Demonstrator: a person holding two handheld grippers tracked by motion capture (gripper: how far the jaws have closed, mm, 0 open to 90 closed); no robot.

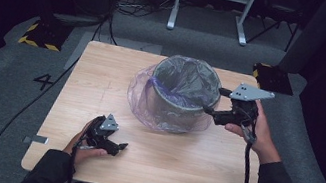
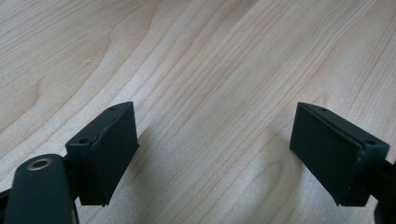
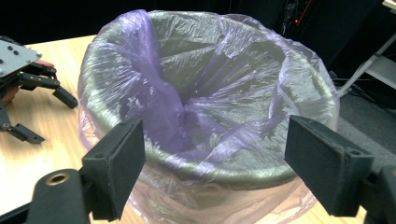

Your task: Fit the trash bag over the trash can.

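High view: a grey waste bin lined with a translucent purple bag is seen at the bench centre; the right gripper is held at its rim, the left gripper low near the front edge. A "4" is marked on the floor.
Left gripper view: jaws are spread wide over bare wood.
Right gripper view: jaws are parted, nothing gripped, before the bin's near rim; the crinkled bag is draped over the rim.
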